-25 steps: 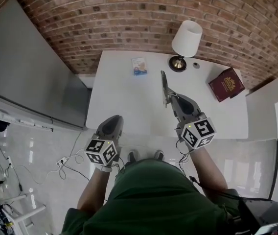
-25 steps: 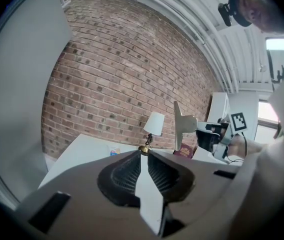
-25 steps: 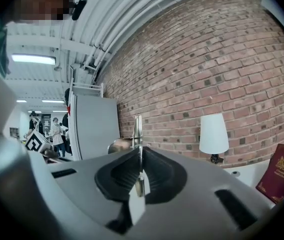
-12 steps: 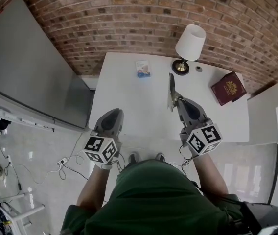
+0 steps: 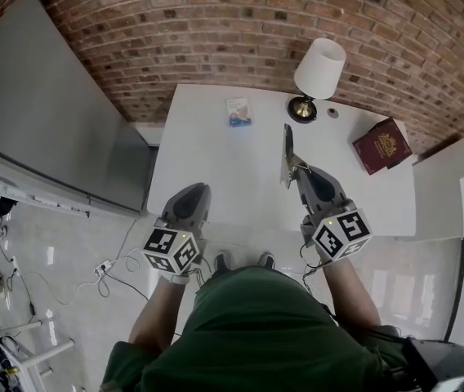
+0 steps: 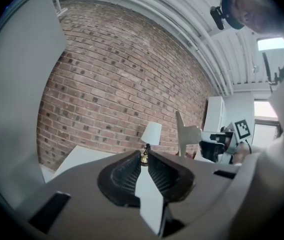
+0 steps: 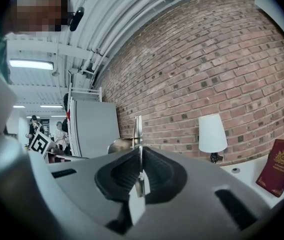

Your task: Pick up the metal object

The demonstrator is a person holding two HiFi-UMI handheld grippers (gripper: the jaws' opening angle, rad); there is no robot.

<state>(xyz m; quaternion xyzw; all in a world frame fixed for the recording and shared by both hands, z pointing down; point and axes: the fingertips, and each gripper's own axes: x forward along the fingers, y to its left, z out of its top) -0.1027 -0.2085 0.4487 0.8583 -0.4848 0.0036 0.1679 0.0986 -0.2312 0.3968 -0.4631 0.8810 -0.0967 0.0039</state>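
The metal object, a thin flat blade, stands on edge above the white table, its lower end clamped in my right gripper. In the right gripper view the blade rises straight up from the pads of that gripper, which is shut on it. My left gripper hovers at the table's front edge, left of the right one, with its jaws together and nothing between them. From the left gripper view the metal object shows at the right, held upright.
A lamp with a white shade stands at the table's back, with a small round thing beside it. A dark red booklet lies at the right end and a small card near the back. A grey panel stands to the left. A brick wall is behind.
My left gripper has lifted slightly at the table's front edge. The right gripper keeps its hold on the metal object and has hardly moved.
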